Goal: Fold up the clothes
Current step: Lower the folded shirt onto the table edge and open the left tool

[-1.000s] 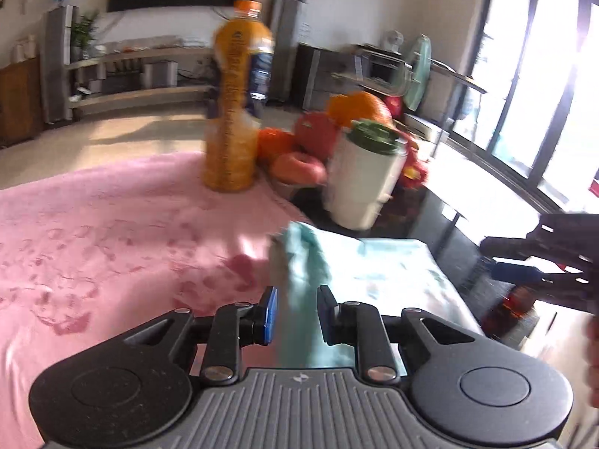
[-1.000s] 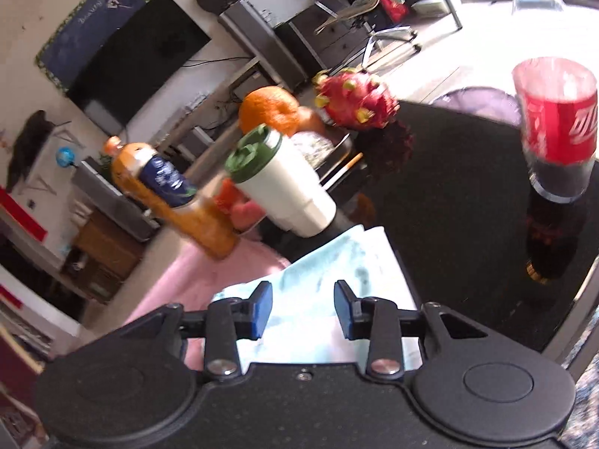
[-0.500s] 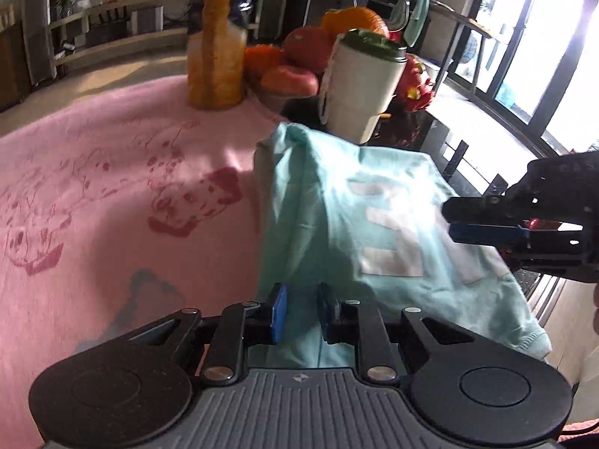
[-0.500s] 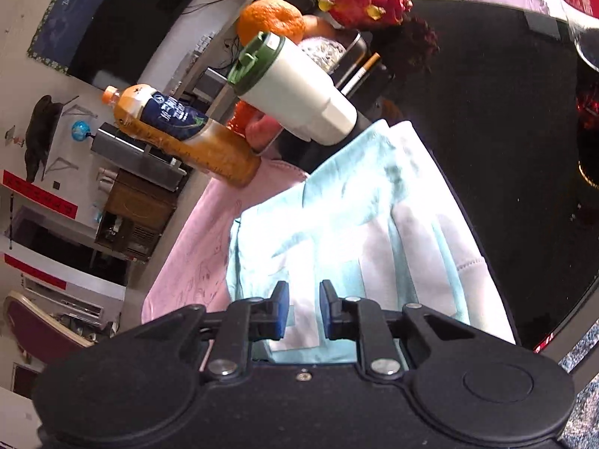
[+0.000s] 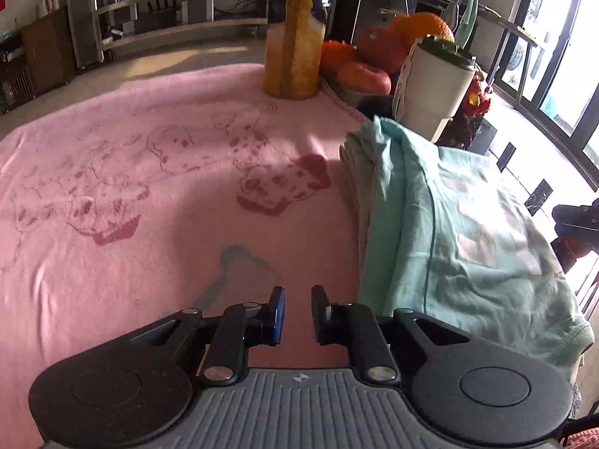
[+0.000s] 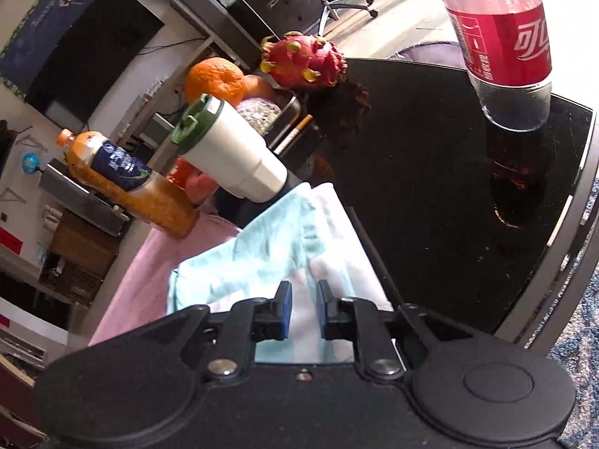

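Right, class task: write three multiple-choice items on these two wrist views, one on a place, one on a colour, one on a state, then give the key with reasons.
1. Where does the folded mint-green T-shirt lie?
A. At the right edge of the pink dog-print blanket, in front of the white tumbler with a green lid
B. On the floor
C. Over the fruit

2. What colour is the label on the clear cola bottle?
A. Blue
B. Red
C. Yellow

3. How is the left gripper?
A. Shut on the shirt
B. Shut on the blanket
C. Open, holding nothing

Key: 1 A, the shirt rests beside the blanket below the tumbler. 2 B, the wrap is red with white writing. 3 C, pink blanket shows through the gap between its fingers.
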A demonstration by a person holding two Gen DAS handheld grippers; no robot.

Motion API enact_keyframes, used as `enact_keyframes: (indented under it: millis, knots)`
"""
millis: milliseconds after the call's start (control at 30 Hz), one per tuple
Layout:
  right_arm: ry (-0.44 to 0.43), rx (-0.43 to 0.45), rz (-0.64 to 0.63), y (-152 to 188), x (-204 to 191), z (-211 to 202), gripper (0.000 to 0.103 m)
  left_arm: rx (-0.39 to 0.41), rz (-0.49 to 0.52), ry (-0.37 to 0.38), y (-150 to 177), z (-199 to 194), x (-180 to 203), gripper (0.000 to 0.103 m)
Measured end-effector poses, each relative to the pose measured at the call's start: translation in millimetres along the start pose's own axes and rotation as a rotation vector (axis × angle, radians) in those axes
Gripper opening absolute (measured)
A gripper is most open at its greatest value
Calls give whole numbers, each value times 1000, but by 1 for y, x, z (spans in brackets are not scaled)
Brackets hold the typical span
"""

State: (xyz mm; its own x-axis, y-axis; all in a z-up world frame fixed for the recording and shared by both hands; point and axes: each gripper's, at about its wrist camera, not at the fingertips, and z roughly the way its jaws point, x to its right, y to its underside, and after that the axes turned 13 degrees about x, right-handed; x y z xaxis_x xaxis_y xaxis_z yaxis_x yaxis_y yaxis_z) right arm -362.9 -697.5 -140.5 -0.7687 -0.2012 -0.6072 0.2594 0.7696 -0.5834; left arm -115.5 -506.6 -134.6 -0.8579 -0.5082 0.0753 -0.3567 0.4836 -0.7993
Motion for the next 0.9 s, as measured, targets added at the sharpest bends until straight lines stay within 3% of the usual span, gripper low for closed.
enact_keyframes:
  millis: [367, 667, 767, 833, 900]
  knots:
    - [-80, 24, 53, -1, -6, -2, 16, 6, 51, 38, -8, -22, 26, 22]
    - [-136, 29, 137, 16, 7, -40, 23, -4, 39, 69, -9, -36, 21, 25]
    - [-161, 28, 205, 25, 19, -56, 24, 23, 17, 111, -10, -39, 21, 24]
    - [-153, 20, 217, 30, 23, -59, 24, 45, 8, 164, -8, -39, 24, 18]
    - [-148, -27, 205, 35, 22, -52, 24, 50, 14, 224, -4, -33, 32, 17]
